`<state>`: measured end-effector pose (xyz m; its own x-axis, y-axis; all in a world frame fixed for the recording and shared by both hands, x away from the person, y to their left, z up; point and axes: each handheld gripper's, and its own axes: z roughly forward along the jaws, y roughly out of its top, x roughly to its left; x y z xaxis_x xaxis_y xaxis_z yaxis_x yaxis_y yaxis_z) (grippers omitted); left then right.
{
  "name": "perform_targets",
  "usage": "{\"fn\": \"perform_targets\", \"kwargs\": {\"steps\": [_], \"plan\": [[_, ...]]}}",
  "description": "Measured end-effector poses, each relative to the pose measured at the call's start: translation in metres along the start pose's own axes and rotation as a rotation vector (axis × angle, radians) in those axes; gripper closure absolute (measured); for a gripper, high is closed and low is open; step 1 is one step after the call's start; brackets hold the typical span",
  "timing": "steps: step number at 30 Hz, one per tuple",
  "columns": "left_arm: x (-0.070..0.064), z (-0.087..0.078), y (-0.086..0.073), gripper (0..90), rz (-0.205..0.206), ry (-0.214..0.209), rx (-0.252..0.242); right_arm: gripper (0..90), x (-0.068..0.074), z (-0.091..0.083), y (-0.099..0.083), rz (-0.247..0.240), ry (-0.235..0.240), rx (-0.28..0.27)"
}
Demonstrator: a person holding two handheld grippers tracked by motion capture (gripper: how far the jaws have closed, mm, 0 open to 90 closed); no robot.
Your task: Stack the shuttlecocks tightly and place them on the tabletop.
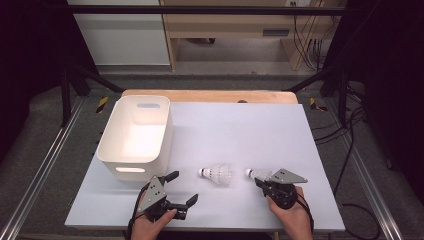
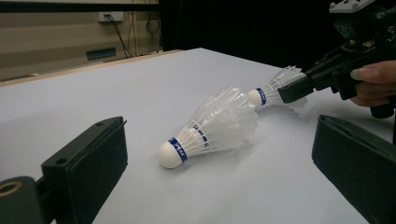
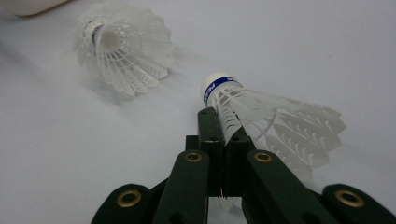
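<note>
Two white feather shuttlecocks with blue bands lie on the white table top. The free shuttlecock [image 1: 217, 174] [image 2: 210, 128] [image 3: 123, 46] lies on its side near the front middle. My left gripper [image 1: 182, 187] [image 2: 219, 177] stands open just left of it, with its pads [image 2: 88, 161] wide apart and the cork end between them but farther off. The second shuttlecock [image 1: 253, 173] [image 2: 273, 91] [image 3: 261, 112] sits to the right. My right gripper [image 1: 263, 181] [image 2: 299, 88] [image 3: 222, 130] is shut on its feather skirt just behind the cork.
A white plastic bin [image 1: 135, 135] with handle slots stands at the table's left, just behind my left gripper. The white table top [image 1: 250, 130] has a wooden strip along its far edge. Metal rails run on both sides.
</note>
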<state>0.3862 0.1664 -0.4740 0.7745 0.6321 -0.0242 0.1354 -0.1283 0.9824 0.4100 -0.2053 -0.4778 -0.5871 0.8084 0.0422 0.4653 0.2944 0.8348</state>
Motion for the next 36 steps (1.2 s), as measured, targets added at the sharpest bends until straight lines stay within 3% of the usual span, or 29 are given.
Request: {"fn": "perform_targets", "kwargs": {"steps": [9,36], "plan": [[-0.001,0.001,-0.001,3.2,0.002,-0.005,0.005,89.2,0.009,0.007,0.004,-0.066,0.047,0.009],[0.0,0.0,0.0,3.2,-0.004,0.0,-0.002,89.2,0.015,0.02,0.014,-0.092,0.097,0.02]]}}
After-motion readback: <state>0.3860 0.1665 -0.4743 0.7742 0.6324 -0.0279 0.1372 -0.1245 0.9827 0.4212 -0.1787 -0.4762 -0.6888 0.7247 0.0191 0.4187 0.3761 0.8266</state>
